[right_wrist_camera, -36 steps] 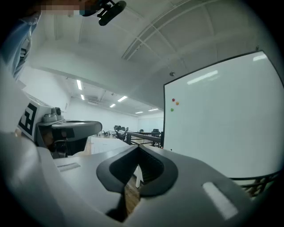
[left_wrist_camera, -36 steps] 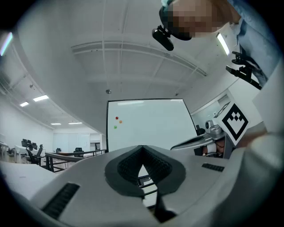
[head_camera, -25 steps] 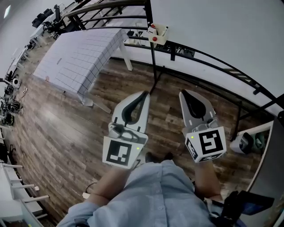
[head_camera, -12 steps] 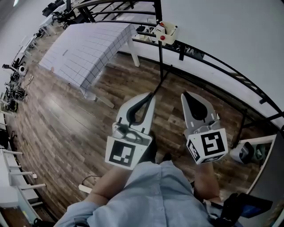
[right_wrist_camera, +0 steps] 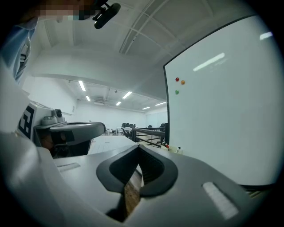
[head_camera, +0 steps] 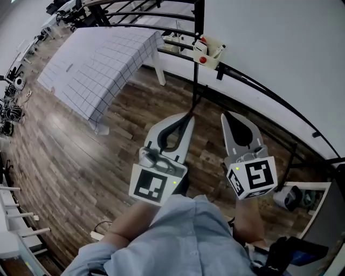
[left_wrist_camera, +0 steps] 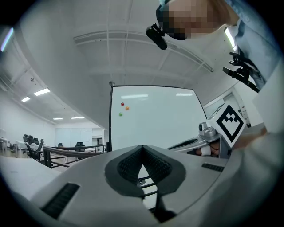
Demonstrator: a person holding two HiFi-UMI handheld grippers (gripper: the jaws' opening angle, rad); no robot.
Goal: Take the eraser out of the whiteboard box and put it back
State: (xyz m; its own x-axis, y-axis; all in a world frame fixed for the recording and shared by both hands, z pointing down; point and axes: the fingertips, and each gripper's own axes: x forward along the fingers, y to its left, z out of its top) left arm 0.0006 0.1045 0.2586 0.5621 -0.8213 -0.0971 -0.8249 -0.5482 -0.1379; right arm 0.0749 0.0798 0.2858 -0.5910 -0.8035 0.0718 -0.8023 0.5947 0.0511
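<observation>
The whiteboard box is a small pale holder fixed at the whiteboard's lower edge, with something red in it; I cannot make out the eraser. In the right gripper view the box shows small and far at the board's foot. My left gripper and right gripper are held side by side, level, pointing at the board, both shut and empty, well short of the box. In the left gripper view the shut left gripper faces the board. The right gripper is shut too.
A table with a checked cloth stands at the left on the wood floor. A black railing runs behind it. The board's black stand pole and curved base rail lie ahead. Three small magnets sit on the board.
Both grippers and the person have moved forward toward the whiteboard; the box and board now sit nearer and larger in the head view. Both grippers stay shut.
</observation>
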